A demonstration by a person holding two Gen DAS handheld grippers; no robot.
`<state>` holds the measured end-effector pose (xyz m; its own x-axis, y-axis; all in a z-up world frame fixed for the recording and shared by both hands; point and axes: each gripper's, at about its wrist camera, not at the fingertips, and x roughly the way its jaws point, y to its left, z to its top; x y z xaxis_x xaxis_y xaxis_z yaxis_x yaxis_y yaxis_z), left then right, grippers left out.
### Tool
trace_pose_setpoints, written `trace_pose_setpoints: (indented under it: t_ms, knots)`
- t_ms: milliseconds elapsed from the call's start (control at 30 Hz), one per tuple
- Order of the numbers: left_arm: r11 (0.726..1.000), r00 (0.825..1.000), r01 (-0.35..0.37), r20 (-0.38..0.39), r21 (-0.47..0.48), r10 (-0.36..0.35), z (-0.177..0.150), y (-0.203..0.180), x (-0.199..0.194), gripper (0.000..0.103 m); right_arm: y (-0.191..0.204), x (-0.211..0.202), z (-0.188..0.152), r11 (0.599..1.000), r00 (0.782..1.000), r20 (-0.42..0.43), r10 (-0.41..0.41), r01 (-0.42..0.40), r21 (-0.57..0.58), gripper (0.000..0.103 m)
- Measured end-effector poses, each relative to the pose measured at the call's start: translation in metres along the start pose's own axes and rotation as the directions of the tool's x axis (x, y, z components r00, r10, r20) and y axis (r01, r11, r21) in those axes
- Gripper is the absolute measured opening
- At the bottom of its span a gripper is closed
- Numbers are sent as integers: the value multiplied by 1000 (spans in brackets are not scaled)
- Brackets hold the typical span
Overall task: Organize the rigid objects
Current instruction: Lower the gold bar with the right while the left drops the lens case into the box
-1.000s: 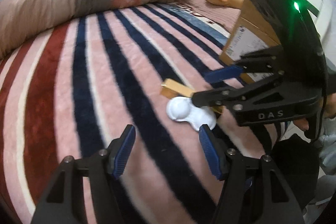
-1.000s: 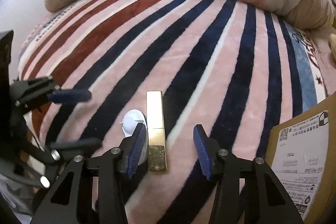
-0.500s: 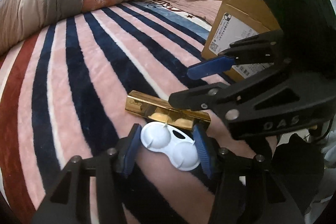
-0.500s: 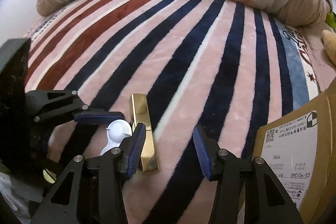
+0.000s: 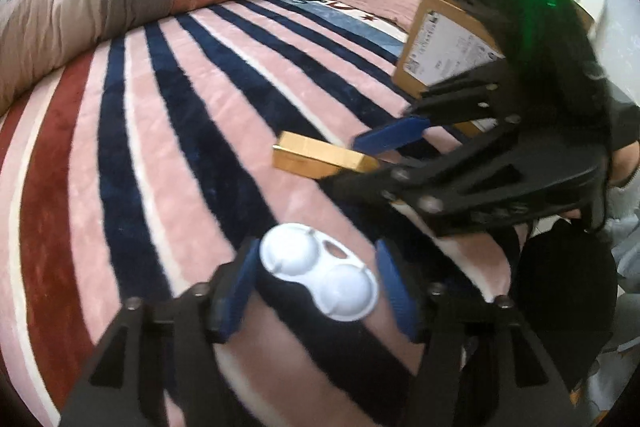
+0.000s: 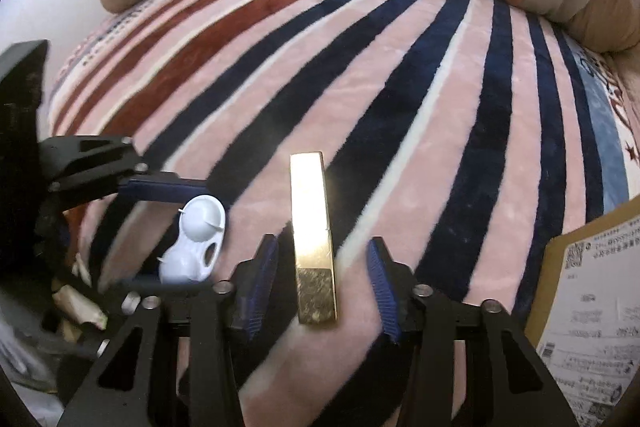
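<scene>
Left tongs (image 5: 316, 287) reopened around white case (image 5: 320, 273) — right tongs (image 6: 322, 281) narrowing.

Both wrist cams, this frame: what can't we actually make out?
- Cardboard box: cut off by the right wrist frame edge; label print too small to read.
- Gold bar: near end hidden behind the right gripper in the left wrist view.
- White two-cup case: contact with the left gripper pads unclear, motion blur.
</scene>
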<state>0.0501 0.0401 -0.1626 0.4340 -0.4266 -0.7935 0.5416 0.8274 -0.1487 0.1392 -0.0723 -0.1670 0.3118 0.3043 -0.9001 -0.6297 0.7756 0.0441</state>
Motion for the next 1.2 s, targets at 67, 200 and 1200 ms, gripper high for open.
trace_pose_setpoints:
  t_ms: [67,200,1200]
  knots:
    - [999,1000,-23,0,34,23,-1,-6,3,64,3,1,1,1000,1000,13,-9,9,-19,14]
    - [999,999,-34,12,2,33,0,1,6,41,6,-5,2,999,999,27,-28,29,-27,13]
    - [961,962,46,248,273,-116,180,-185,-88,42,-105,-232,-106,972,909,381,-168,88,219,13]
